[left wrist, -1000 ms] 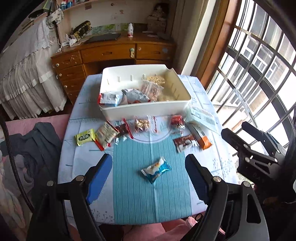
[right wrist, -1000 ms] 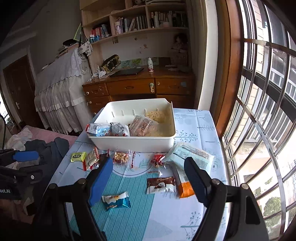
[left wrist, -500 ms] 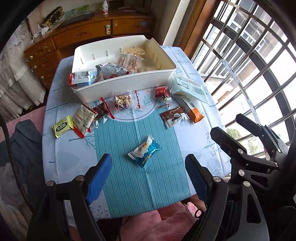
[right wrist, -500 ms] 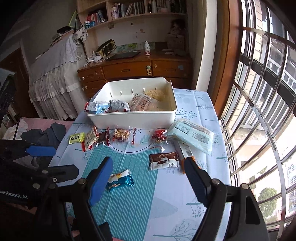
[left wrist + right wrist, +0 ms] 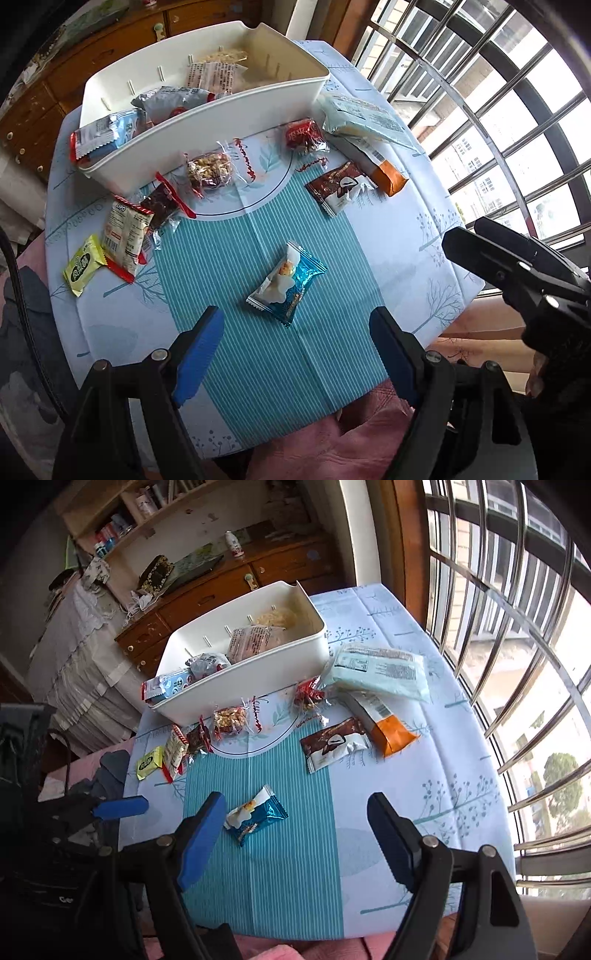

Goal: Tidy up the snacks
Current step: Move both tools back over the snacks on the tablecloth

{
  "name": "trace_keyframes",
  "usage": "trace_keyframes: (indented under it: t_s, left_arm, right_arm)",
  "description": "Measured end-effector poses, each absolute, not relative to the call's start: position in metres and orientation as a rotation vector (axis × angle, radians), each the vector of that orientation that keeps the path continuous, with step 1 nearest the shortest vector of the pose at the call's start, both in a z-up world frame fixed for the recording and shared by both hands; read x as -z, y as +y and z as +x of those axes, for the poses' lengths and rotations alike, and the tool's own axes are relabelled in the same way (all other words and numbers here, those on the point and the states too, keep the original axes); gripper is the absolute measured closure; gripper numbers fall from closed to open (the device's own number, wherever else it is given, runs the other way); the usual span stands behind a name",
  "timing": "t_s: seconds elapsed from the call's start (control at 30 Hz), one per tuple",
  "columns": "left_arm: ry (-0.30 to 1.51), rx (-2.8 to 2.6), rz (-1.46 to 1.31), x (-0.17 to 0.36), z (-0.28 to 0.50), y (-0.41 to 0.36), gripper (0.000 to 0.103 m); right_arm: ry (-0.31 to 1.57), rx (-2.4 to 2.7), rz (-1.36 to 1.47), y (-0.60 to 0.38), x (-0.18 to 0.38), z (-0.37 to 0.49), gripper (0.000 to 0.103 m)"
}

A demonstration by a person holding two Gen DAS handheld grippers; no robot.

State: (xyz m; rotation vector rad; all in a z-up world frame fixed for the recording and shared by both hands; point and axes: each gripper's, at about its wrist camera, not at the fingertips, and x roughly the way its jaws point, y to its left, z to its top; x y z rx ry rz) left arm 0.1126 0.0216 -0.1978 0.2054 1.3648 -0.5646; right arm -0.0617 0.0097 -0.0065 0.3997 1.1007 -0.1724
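The left gripper (image 5: 295, 354) hangs over the near edge of the surface (image 5: 406, 236), jaws spread wide and holding nothing. Just ahead of it, between the lines of its fingers, lies a blue-and-white snack packet (image 5: 286, 282) on the teal striped panel. The right gripper (image 5: 295, 834) is likewise wide open and empty; the same blue packet (image 5: 255, 814) sits just ahead of its left finger (image 5: 201, 836).

Farther ahead of both stands the white bin (image 5: 221, 114), tilted in the fisheye view. Its contents are only partly readable: a blue-and-red wrapper (image 5: 99, 136) pokes over the left corner, a silver packet (image 5: 170, 99) and a clear printed bag (image 5: 212, 74) lie behind it, and something pale at the back is too blurred to name.

Between bin and left gripper lie loose snacks: a yellow-green packet (image 5: 83, 264) and a white red-edged packet (image 5: 125, 234) to the left, a nut cluster in clear wrap (image 5: 210, 171), a red candy (image 5: 303, 134), a brown packet (image 5: 341, 186), and an orange-ended bar (image 5: 384, 170) partly tucked under a pale green flat bag (image 5: 364, 118). A dark wrapped piece (image 5: 160, 203) beside the white packet is hard to identify.

In the left view the right gripper's black frame (image 5: 517, 266) cuts across the surface's right corner.
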Motion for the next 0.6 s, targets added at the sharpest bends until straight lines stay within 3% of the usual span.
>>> trace_keyframes:
  t_s: [0.17,0.6]
  left_arm:
    - [1.405,0.592,0.181,0.217,0.119,0.013,0.023]
    - [1.47,0.4,-0.193,0.242,0.158,0.019,0.023]
  right_arm:
    - [1.154,0.183,0.468,-0.005,0.019,-0.055,0.023]
    - [1.363,0.066,0.622,-0.064,0.067,0.007,0.024]
